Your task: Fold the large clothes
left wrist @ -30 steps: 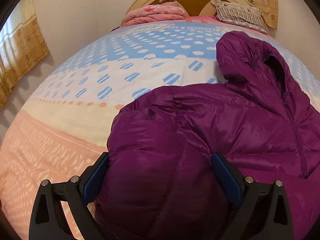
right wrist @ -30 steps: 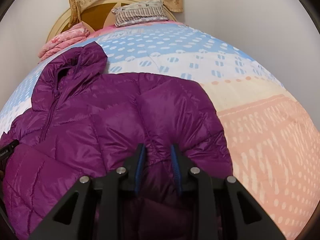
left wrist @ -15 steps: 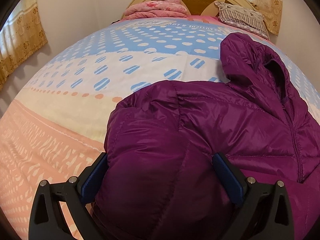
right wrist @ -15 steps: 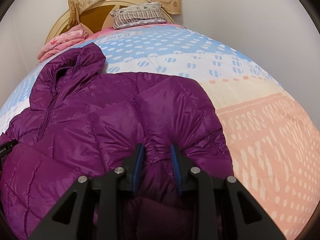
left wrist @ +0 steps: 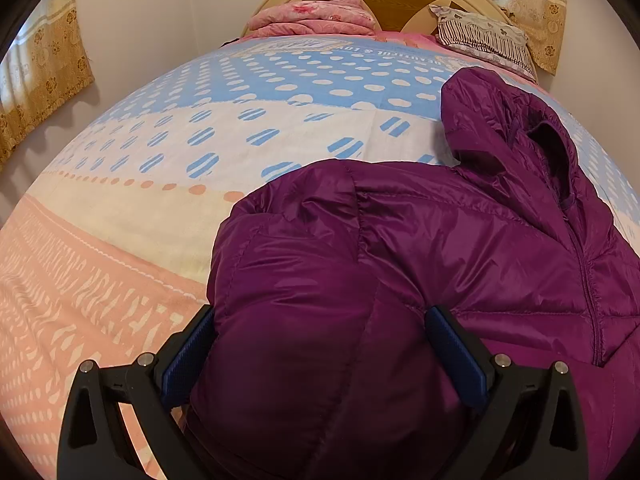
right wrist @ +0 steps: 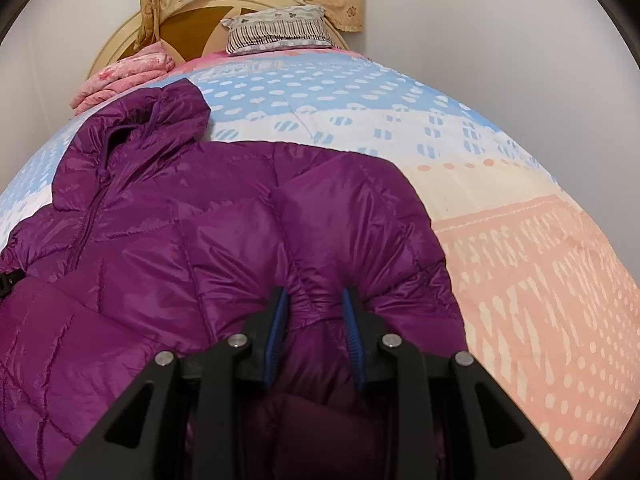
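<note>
A purple hooded puffer jacket (left wrist: 460, 248) lies front up on the bed, hood toward the headboard. Its sleeve is folded in over the body. My left gripper (left wrist: 320, 344) stands wide, and the bulky folded sleeve (left wrist: 312, 320) fills the gap between its blue pads (left wrist: 188, 348) without being visibly squeezed. In the right wrist view the same jacket (right wrist: 168, 248) spreads to the left. My right gripper (right wrist: 316, 312) is shut on a gathered pinch of the jacket's other sleeve (right wrist: 360, 216), the fabric puckering between the pads (right wrist: 276, 320).
The bedspread (left wrist: 200, 152) is blue-dotted near the headboard and peach-patterned at the near end (right wrist: 540, 300). A folded pink blanket (left wrist: 312, 20) and a striped pillow (right wrist: 280, 32) lie by the round headboard (right wrist: 192, 20). Curtains (left wrist: 44, 72) hang at the left wall.
The left wrist view has tilted slightly. The jacket, both sleeves and both grippers' jaw widths look the same as before.
</note>
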The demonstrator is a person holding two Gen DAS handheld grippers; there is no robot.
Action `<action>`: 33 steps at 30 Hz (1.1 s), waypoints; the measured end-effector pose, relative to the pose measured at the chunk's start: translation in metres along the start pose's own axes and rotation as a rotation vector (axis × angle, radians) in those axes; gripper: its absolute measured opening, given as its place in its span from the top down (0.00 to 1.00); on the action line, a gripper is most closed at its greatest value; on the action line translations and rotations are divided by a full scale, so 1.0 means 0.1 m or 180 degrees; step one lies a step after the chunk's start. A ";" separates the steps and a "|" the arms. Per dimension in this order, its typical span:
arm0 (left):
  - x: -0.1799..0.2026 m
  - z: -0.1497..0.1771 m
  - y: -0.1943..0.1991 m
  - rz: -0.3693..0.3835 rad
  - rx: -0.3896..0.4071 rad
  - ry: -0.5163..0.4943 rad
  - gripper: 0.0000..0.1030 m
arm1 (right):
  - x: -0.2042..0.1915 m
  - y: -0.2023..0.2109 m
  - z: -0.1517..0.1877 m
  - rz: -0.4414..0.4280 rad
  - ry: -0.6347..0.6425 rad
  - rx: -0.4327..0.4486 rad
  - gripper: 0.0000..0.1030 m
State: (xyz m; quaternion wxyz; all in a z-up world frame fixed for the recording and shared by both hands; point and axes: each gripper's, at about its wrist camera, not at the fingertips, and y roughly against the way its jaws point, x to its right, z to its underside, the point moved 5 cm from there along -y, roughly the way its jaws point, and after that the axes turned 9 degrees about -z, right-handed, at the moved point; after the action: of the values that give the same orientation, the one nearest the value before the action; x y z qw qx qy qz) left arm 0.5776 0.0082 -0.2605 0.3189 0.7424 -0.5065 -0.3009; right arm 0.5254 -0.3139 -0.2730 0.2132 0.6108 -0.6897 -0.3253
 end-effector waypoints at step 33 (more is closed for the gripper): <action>-0.01 -0.51 0.51 0.0713 0.0069 -0.0210 0.01 | -0.28 0.17 -0.32 -0.0598 0.0436 -0.0273 0.21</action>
State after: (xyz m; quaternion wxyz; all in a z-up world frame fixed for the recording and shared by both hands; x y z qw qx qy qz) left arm 0.5878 0.0029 -0.1892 0.3257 0.6742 -0.5998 -0.2822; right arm 0.5399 -0.2918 -0.2357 0.2543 0.6838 -0.5988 -0.3305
